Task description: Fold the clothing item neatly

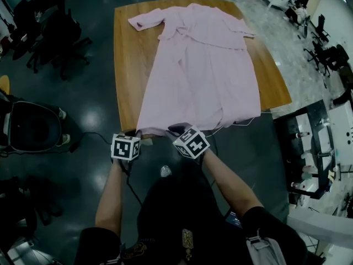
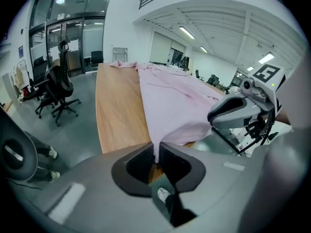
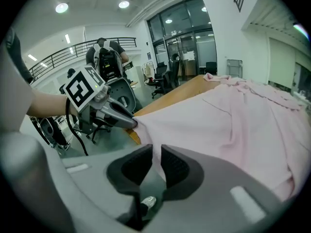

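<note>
A pale pink robe-like garment (image 1: 201,70) lies spread flat on the wooden table (image 1: 128,65), collar and sleeves at the far end and hem at the near edge. My left gripper (image 1: 134,133) is at the hem's left corner, shut on a fold of pink cloth (image 2: 165,115) that runs down between its pads. My right gripper (image 1: 175,131) is close beside it at the near edge, shut on the hem (image 3: 204,130), which drops between its pads. Each gripper shows in the other's view: the right gripper body (image 2: 238,111) and the left gripper body (image 3: 109,111).
Black office chairs (image 1: 60,32) stand left of the table on the dark floor. A round dark stool (image 1: 33,127) sits at my near left. A cable (image 1: 94,136) trails across the floor by the table's near corner. Desks and shelving (image 1: 320,148) stand to the right.
</note>
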`<state>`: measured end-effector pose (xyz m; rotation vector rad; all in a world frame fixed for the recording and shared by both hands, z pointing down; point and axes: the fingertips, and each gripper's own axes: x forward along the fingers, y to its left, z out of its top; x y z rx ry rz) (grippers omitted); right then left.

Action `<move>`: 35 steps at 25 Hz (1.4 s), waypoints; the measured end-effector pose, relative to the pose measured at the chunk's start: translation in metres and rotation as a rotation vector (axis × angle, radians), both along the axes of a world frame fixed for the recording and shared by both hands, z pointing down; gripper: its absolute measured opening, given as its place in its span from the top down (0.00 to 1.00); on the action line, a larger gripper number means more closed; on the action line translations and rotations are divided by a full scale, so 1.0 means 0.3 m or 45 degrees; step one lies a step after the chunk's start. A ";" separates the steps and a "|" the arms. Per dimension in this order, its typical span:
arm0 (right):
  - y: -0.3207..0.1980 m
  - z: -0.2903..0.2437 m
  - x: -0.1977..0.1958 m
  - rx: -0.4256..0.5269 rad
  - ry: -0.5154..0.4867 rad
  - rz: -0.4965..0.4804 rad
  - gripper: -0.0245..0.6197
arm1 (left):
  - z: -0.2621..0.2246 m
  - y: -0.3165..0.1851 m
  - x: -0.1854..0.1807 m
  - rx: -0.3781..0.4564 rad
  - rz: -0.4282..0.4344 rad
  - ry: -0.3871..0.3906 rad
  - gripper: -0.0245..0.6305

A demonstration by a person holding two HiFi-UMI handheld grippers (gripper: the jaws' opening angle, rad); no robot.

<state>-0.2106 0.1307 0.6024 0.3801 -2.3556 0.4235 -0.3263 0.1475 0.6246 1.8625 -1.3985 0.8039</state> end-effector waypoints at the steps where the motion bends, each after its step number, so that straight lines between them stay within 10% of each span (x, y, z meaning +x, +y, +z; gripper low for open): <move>1: 0.008 -0.013 0.013 0.010 -0.013 0.009 0.89 | -0.003 0.003 -0.006 0.009 -0.001 -0.003 0.89; 12: -0.068 -0.034 0.450 0.065 0.043 0.335 0.89 | -0.191 -0.012 0.082 0.222 -0.066 -0.067 0.81; 22: -0.043 -0.044 0.705 0.055 0.055 0.401 0.89 | -0.182 -0.163 0.628 0.237 0.250 -0.026 0.73; 30: 0.039 -0.047 0.924 0.035 0.073 0.437 0.89 | -0.066 -0.314 0.818 0.192 0.107 -0.146 0.67; 35: 0.060 -0.036 1.048 0.022 0.078 0.474 0.89 | -0.092 -0.353 0.804 0.238 -0.005 -0.214 0.94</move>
